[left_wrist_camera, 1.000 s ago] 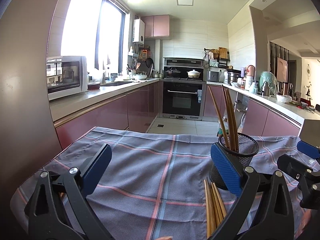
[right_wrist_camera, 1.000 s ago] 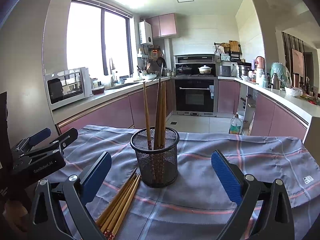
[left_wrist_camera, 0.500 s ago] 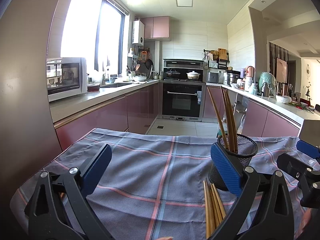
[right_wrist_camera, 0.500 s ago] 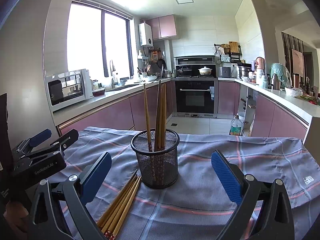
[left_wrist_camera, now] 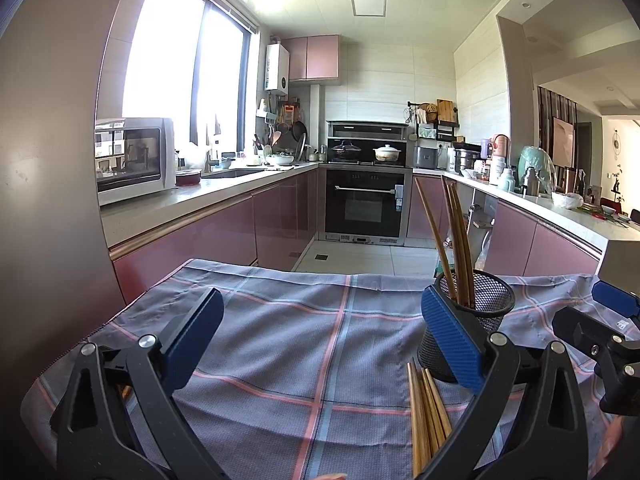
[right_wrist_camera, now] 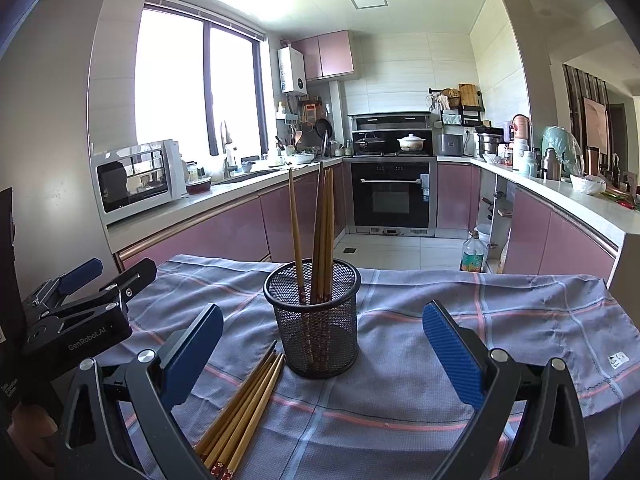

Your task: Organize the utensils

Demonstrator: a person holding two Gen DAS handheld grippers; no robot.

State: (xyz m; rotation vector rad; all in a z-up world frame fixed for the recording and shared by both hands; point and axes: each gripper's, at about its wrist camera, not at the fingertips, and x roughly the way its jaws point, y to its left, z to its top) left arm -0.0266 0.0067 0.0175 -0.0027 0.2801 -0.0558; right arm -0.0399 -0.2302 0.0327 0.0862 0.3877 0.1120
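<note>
A black mesh holder [right_wrist_camera: 316,322] stands on the plaid cloth and holds several upright wooden chopsticks [right_wrist_camera: 320,236]. A bundle of loose chopsticks [right_wrist_camera: 240,412] lies flat in front of it, to its left. My right gripper [right_wrist_camera: 322,354] is open and empty, its blue pads either side of the holder and nearer the camera. My left gripper [left_wrist_camera: 320,340] is open and empty over bare cloth; the holder [left_wrist_camera: 472,320] and the loose chopsticks [left_wrist_camera: 426,412] sit by its right finger. The left gripper also shows at the left edge of the right wrist view [right_wrist_camera: 80,304].
The grey plaid cloth [right_wrist_camera: 500,320] covers the table and ends at a far edge above the kitchen floor. Pink cabinets, a microwave [left_wrist_camera: 134,158] and an oven [left_wrist_camera: 366,204] stand well behind. The right gripper shows at the right edge of the left wrist view [left_wrist_camera: 600,328].
Both grippers have drifted slightly; the holder sits a touch lower and nearer in the views. Both stay open and nothing was taken hold of.
</note>
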